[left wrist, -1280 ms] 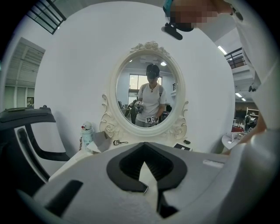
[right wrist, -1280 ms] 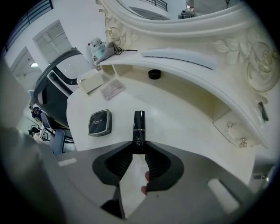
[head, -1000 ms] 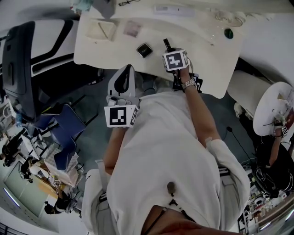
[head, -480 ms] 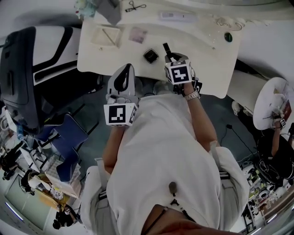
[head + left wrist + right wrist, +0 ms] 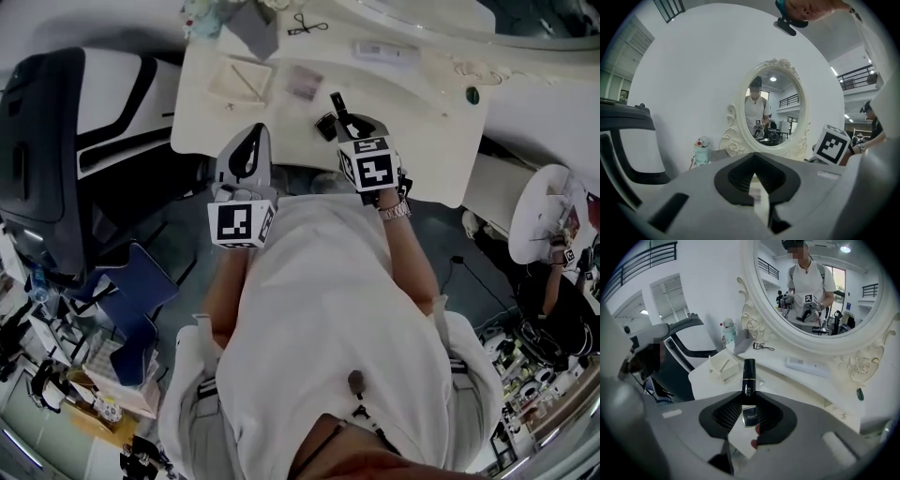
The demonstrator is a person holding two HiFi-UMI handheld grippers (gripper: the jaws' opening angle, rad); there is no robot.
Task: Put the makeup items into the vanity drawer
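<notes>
**A:** Surface and room?

**B:** White vanity top point(image 5: 422, 122) with a curved front edge. On it are a shallow white tray point(image 5: 242, 80), a pale pink packet point(image 5: 305, 82), an eyelash curler point(image 5: 302, 23), a long white case point(image 5: 386, 50) and a small green item point(image 5: 472, 95). A black compact point(image 5: 325, 127) lies near the front edge. Black-and-white chair point(image 5: 56, 122) to the left, blue seat point(image 5: 141, 291) on the grey floor point(image 5: 187, 244), round white side table point(image 5: 539, 220) to the right. Cluttered benches point(image 5: 75, 384) around the edges.

**A:** Tools?

**B:** Right gripper point(image 5: 349, 124) is clamped on a black tube point(image 5: 748, 373) with a gold band. The tube sticks out past the jaws, over the front of the top, just beside the compact. Left gripper point(image 5: 757, 180) is clenched on nothing, at the table's front edge, left of the tube.

**A:** What do the gripper views add?

**B:** An oval mirror point(image 5: 773, 112) in an ornate white frame against a white wall point(image 5: 693, 70). The head view looks down and misses the glass.
- **Left gripper view:** a small snowman-like figure point(image 5: 701, 149) left of the mirror.
- **Right gripper view:** the person point(image 5: 806, 282) reflected holding both grippers, plus balcony railings point(image 5: 651, 256).
- **Head view only:** the floor, the blue seat and the side table.
</notes>
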